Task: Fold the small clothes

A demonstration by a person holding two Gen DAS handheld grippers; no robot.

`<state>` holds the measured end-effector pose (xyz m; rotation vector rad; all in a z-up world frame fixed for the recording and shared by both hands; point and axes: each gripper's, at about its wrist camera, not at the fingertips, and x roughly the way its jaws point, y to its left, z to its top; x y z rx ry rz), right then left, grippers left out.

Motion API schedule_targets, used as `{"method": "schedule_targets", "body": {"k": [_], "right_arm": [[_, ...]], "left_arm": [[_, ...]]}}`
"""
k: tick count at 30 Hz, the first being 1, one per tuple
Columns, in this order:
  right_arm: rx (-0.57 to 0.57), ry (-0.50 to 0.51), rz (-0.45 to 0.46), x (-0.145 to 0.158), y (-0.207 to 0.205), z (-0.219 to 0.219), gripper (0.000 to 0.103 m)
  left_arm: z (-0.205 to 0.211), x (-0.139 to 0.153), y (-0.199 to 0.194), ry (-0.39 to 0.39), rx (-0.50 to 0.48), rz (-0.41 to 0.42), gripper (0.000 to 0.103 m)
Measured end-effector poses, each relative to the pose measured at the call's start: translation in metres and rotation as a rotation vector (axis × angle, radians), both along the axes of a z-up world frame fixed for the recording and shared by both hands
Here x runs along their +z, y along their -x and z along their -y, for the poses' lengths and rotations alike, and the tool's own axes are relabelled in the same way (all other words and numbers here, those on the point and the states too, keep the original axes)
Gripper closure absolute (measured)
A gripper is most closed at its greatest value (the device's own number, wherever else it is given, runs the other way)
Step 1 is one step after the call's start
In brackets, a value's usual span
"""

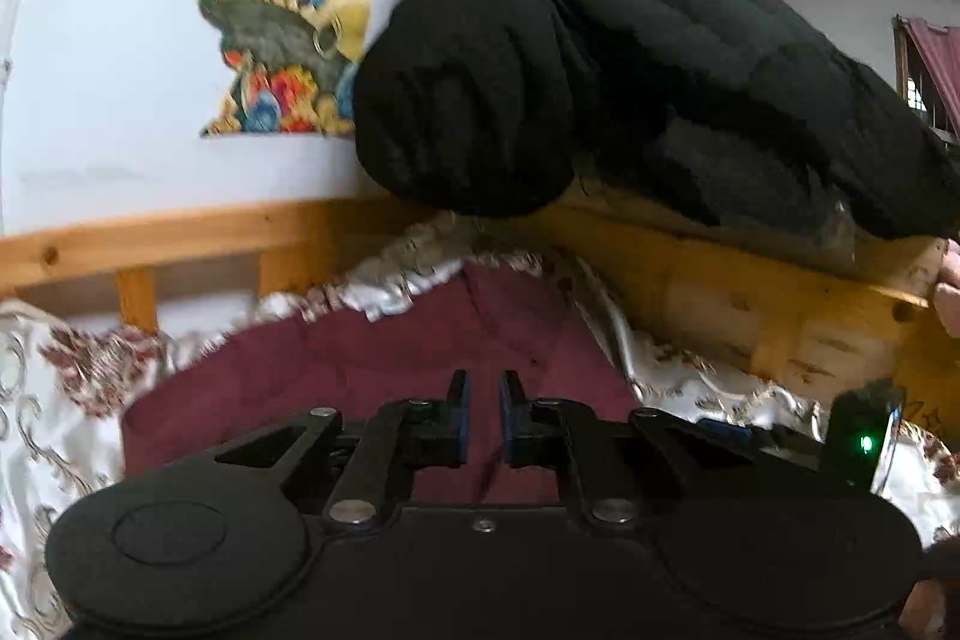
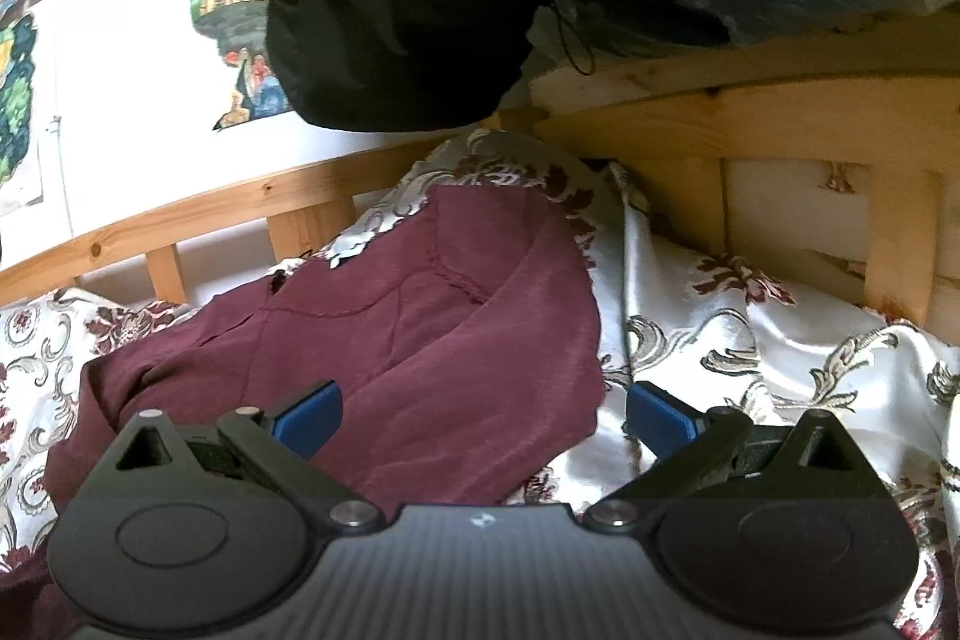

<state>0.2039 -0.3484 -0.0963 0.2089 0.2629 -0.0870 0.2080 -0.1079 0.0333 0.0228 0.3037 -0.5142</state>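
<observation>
A maroon garment [image 1: 360,358] [image 2: 450,328] lies crumpled on the floral bedsheet [image 2: 750,370], its seams and a fold showing in the right wrist view. My left gripper [image 1: 485,400] hovers over the garment's near part, its blue pads standing almost together with only a narrow slit and nothing visibly between them. My right gripper [image 2: 486,400] is open wide. Its left pad [image 2: 312,415] is over the garment's right side and its right pad [image 2: 657,415] over the bare sheet, so the garment's right edge runs between them, unpinched.
A black padded jacket [image 1: 600,70] [image 2: 408,10] hangs over the wooden bed rail [image 1: 750,292] [image 2: 780,118] behind the garment. Colourful pictures [image 1: 282,16] hang on the white wall. A person's fingers [image 1: 948,292] rest on the rail at the right edge. A black device with a green light [image 1: 864,436] is nearby.
</observation>
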Motion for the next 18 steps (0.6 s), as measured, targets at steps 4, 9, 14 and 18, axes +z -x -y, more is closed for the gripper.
{"method": "schedule_targets", "body": {"k": [4, 9, 14, 18], "right_arm": [[0.039, -0.024, 0.001, -0.001, 0.0, 0.003, 0.0], [0.197, -0.059, 0.005, -0.002, -0.002, -0.009, 0.001], [0.357, 0.003, -0.063, -0.005, -0.01, -0.041, 0.01], [0.433, 0.051, -0.128, -0.013, -0.025, -0.063, 0.031]], "left_arm": [[-0.002, -0.018, 0.003, 0.023, 0.021, -0.076, 0.088], [-0.023, -0.046, 0.007, 0.029, 0.176, -0.202, 0.063], [-0.056, -0.072, 0.005, -0.018, 0.39, -0.339, 0.044], [-0.079, -0.085, 0.0, -0.079, 0.491, -0.422, 0.041]]}}
